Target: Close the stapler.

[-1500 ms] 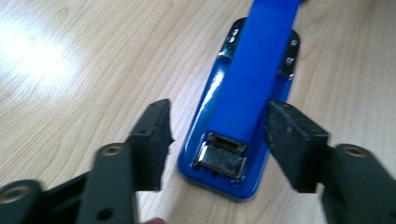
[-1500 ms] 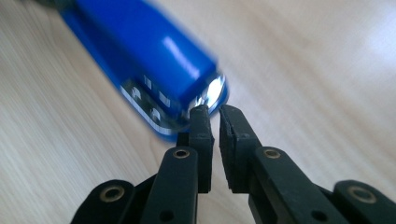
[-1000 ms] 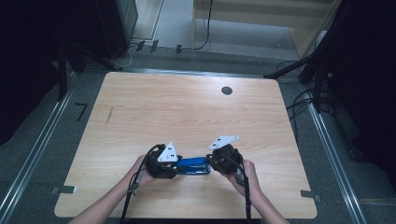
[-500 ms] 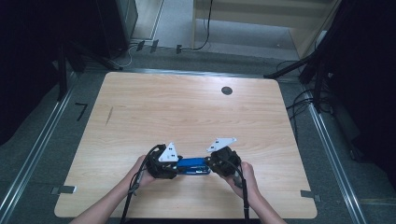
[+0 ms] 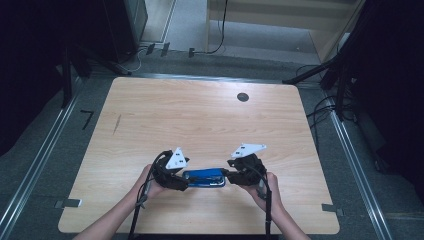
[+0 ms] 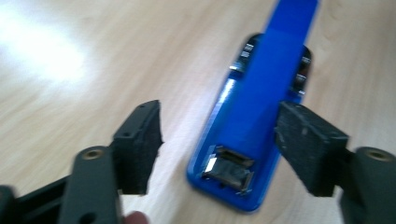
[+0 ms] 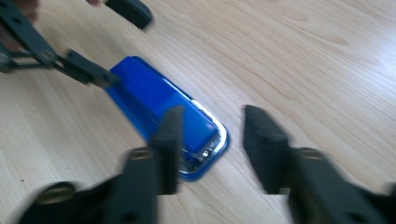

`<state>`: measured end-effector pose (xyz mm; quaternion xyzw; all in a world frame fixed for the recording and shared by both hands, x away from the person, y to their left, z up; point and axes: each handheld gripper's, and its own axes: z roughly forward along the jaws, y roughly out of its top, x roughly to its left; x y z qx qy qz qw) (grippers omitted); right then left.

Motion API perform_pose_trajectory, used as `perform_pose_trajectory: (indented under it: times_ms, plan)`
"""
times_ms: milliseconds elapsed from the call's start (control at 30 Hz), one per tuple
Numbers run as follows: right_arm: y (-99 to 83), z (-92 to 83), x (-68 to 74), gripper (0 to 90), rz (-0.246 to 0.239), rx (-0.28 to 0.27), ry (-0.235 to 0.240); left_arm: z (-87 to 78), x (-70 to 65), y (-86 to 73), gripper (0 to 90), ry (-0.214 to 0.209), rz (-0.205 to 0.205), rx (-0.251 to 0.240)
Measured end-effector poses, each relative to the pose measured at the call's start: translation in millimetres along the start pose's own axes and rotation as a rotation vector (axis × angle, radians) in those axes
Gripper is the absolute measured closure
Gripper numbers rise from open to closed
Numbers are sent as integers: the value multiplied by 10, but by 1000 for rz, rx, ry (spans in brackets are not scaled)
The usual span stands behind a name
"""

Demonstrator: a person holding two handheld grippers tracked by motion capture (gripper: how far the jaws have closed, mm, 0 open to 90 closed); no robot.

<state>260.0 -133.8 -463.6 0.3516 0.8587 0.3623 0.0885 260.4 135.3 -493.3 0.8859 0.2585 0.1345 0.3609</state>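
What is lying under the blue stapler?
The blue stapler lies flat on the wooden table. Bare wood surrounds it in both gripper views. Its body covers the spot directly beneath, so anything there is hidden.

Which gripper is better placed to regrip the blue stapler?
Left, probably. The left gripper, jaws just opened, straddles the blue stapler. The right gripper sits partly beside the stapler's end.
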Motion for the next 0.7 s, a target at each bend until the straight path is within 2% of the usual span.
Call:
perform_pose_trajectory:
  times_ms: [100, 233, 300, 400, 500, 700]
  plan:
    - [-34, -74, -82, 316, 31, 0, -45, -132, 84, -20, 173, 65, -56, 0]
    - [-109, -221, -230, 146, 79, -20, -100, -365, 232, -76, 123, 160, -148, -19]
    - [-154, -285, -296, 140, 107, -19, -114, -467, 322, -97, 116, 205, -190, -35]
    - [-241, -387, -400, 129, 143, -24, -141, -574, 452, -127, 109, 245, -286, -74]
    - [-326, -461, -474, 106, 178, -31, -162, -599, 493, -154, 109, 265, -315, -80]
    - [-422, -496, -528, 61, 205, -37, -190, -554, 488, -138, 104, 265, -315, -75]
